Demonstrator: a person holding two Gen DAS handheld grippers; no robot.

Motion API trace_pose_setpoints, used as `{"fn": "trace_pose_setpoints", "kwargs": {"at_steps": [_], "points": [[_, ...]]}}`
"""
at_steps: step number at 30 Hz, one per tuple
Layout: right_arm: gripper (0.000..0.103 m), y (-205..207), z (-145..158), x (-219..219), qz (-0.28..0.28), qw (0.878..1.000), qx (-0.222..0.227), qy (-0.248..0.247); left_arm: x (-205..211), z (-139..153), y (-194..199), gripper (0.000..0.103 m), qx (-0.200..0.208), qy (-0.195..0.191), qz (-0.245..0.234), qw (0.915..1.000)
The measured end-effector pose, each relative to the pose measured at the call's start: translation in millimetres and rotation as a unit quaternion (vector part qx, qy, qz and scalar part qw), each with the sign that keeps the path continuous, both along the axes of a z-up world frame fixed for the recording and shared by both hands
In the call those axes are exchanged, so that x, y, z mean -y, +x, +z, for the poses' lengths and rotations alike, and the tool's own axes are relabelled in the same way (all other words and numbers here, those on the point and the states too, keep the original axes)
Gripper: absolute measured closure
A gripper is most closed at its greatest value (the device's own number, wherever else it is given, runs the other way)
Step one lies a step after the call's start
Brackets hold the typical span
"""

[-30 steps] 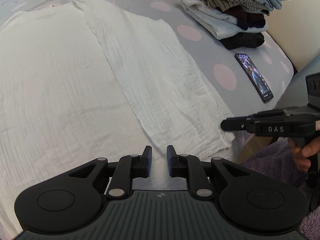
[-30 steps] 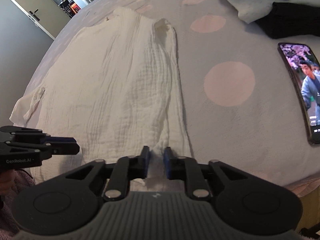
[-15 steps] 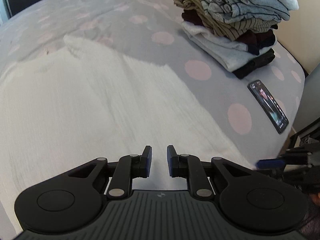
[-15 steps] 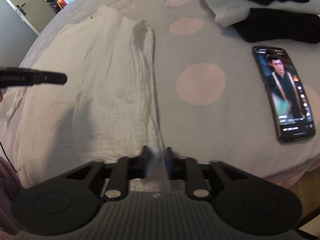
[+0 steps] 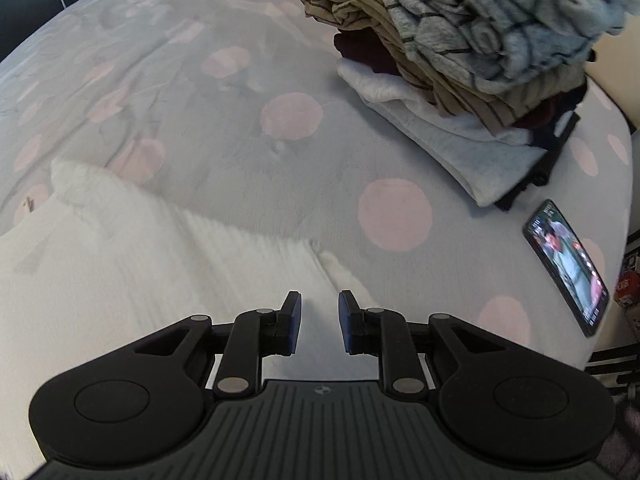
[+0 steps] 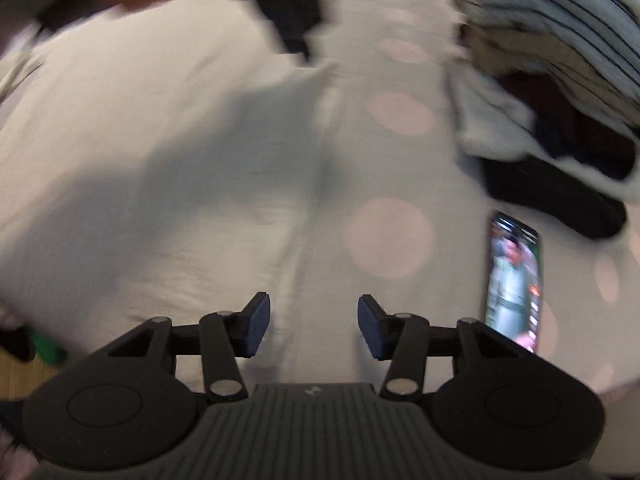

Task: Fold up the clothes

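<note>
A white crinkled garment [image 5: 120, 264] lies flat on the grey bedspread with pink dots [image 5: 224, 120]. My left gripper [image 5: 319, 322] hovers over the garment's right edge, jaws a little apart and empty. In the right wrist view, blurred by motion, the garment [image 6: 140, 152] fills the left side. My right gripper [image 6: 314, 326] is open and empty above the garment's right edge. A dark blurred shape [image 6: 288, 8] crosses the top of that view.
A stack of folded clothes [image 5: 472, 52] stands at the far right of the bed, also in the right wrist view [image 6: 552, 80]. A phone with a lit screen [image 5: 568, 266] lies near the bed's right edge, also in the right wrist view [image 6: 514, 280].
Both grippers have moved forward along the garment's right edge. My right gripper has opened wide and its view is now blurred. The left view now shows more of the bedspread and the clothes stack.
</note>
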State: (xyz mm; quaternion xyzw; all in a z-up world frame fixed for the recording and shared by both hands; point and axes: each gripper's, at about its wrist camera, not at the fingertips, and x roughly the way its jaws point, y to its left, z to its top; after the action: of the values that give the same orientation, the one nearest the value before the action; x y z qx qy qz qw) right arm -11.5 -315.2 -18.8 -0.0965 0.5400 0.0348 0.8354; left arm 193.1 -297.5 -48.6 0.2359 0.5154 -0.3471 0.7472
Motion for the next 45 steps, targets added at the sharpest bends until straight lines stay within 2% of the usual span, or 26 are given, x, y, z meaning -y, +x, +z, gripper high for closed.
{"fn": "trace_pose_setpoints", "kwargs": {"at_steps": [4, 8, 10, 13, 16, 18, 19, 20, 22, 27, 30, 32, 34, 39, 45], "points": [[0.053, 5, -12, -17, 0.036, 0.999, -0.032, -0.021, 22, -17, 17, 0.085, -0.004, 0.038, -0.008, 0.9992], [0.071, 15, -23, -25, 0.057, 0.996, -0.066, -0.021, 36, -29, 23, 0.085, -0.008, 0.066, -0.023, 0.9975], [0.071, 19, -29, -27, 0.064, 0.995, -0.077, -0.026, 40, -33, 27, 0.088, -0.013, 0.069, -0.030, 0.9971], [0.071, 22, -33, -27, 0.068, 0.994, -0.085, -0.028, 44, -37, 30, 0.101, -0.017, 0.066, -0.038, 0.9970], [0.071, 22, -34, -24, 0.069, 0.993, -0.088, -0.025, 43, -29, 33, 0.102, -0.014, 0.035, -0.035, 0.9987], [0.075, 21, -34, -22, 0.068, 0.993, -0.088, -0.026, 41, -22, 35, 0.102, -0.011, 0.015, -0.030, 0.9994], [0.081, 20, -33, -22, 0.068, 0.993, -0.088, -0.029, 41, -22, 35, 0.102, -0.011, 0.014, -0.031, 0.9994], [0.082, 20, -34, -21, 0.067, 0.993, -0.088, -0.030, 42, -25, 35, 0.102, -0.010, 0.019, -0.033, 0.9992], [0.082, 20, -35, -22, 0.069, 0.993, -0.091, -0.032, 43, -35, 36, 0.102, -0.013, 0.026, -0.032, 0.9991], [0.078, 19, -33, -23, 0.068, 0.992, -0.094, -0.041, 38, -43, 39, 0.101, -0.021, 0.011, -0.016, 0.9996], [0.067, 18, -28, -23, 0.062, 0.993, -0.088, -0.051, 29, -29, 32, 0.090, -0.001, -0.002, -0.010, 0.9999], [0.062, 16, -21, -23, 0.055, 0.994, -0.076, -0.059, 18, -12, 24, 0.074, 0.027, -0.012, -0.014, 0.9995], [0.061, 14, -13, -23, 0.050, 0.995, -0.063, -0.063, 0, 5, 17, 0.064, 0.043, -0.022, -0.012, 0.9988], [0.059, 10, -1, -31, 0.053, 0.994, -0.041, -0.082, -64, 43, 3, 0.062, 0.070, -0.028, 0.013, 0.9971], [0.058, 9, 11, -48, 0.073, 0.992, -0.018, -0.103, -175, 74, 3, 0.062, 0.107, 0.010, 0.092, 0.9900]]}}
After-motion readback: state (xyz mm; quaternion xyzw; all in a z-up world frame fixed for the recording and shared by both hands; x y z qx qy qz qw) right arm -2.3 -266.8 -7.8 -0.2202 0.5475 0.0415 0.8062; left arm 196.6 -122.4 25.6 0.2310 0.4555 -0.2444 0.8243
